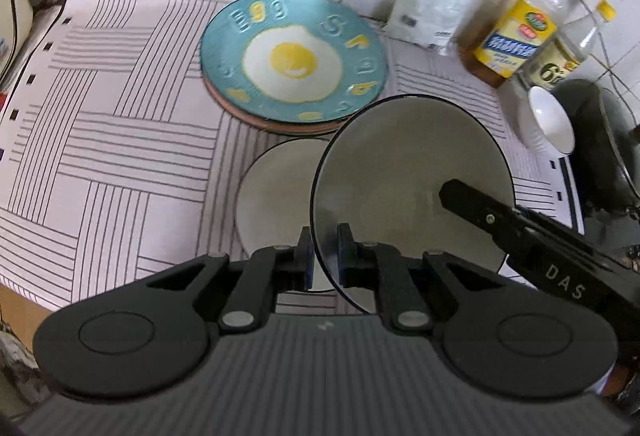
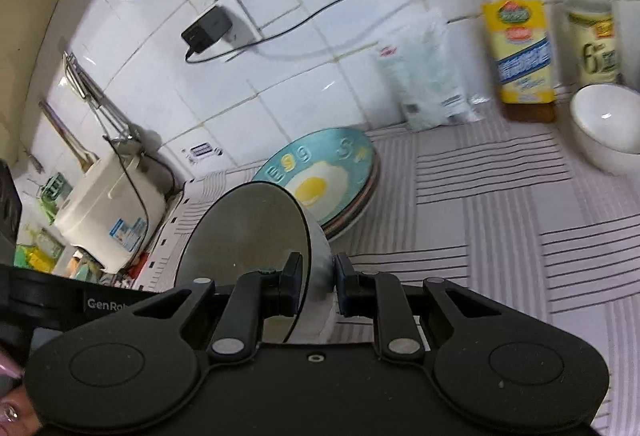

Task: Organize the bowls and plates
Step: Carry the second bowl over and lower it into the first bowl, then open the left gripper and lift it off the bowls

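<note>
From the left wrist camera, the left gripper (image 1: 324, 256) points steeply down at the striped cloth (image 1: 100, 140), its jaws pinched tight on the near rim of a dark-rimmed grey bowl (image 1: 412, 180) that stands tilted up just ahead of the fingers. The right gripper (image 1: 452, 192) reaches in from the right and grips the same bowl at its far-right side. Just below and left of the held bowl a second grey bowl (image 1: 276, 192) rests on the cloth. Farther ahead lies the egg plate (image 1: 294, 54) atop a stack, and ahead to the right a small white bowl (image 1: 550, 120) stands beside two bottles (image 1: 516, 32).

From the right wrist camera, the right gripper (image 2: 318, 282) points down at a shallower slant, its jaws closed on the wall of the grey bowl (image 2: 248, 228), which tips to the left of the fingers. The egg plate (image 2: 316, 172) sits just ahead, the white bowl (image 2: 604, 128) well ahead to the right. At the lower left edge, fingertips (image 2: 12, 412) of a hand show.
</note>
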A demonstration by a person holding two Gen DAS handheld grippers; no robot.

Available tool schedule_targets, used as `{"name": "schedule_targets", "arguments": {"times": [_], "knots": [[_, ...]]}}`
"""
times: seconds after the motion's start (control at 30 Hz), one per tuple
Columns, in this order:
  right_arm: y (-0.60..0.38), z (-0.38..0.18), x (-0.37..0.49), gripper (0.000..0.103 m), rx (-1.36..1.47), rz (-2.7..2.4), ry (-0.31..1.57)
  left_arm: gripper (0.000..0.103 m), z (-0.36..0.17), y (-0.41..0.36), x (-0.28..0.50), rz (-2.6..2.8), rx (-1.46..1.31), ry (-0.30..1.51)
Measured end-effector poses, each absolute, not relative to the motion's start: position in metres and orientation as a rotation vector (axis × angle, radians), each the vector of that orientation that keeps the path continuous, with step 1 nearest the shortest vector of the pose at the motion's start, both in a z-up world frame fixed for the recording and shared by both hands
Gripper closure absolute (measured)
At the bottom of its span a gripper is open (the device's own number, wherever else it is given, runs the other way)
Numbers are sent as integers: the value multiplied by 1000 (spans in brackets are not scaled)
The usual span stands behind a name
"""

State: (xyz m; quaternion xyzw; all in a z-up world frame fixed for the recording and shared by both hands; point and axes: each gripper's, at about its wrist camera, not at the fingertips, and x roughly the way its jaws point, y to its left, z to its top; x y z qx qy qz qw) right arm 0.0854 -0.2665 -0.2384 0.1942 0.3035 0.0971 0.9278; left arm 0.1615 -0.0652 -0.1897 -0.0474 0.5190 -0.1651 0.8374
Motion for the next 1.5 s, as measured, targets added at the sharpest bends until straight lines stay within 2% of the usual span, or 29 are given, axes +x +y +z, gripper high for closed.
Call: {"name": "schedule_targets", "arguments": {"times": [0.43, 0.87, 0.97, 1.13, 1.4, 1.5], "knots": [[-225, -258, 116, 83, 125, 230, 680, 90, -228, -53, 179, -253, -131, 1236], [-200, -269, 125, 83, -126, 208, 664, 88, -228, -67, 191, -215, -30, 1290], [-197, -270, 125, 83, -165, 194, 659, 84, -228, -71, 194, -208, -17, 1303], [-197, -275, 128, 84, -169, 196, 660, 69, -225, -77, 196, -207, 9, 1310], [-195, -282, 134, 88, -134, 193, 660, 67, -228, -69, 195, -199, 12, 1308], [-194, -282, 134, 86, -140, 210, 649, 65, -225, -70, 192, -183, 44, 1290]]}}
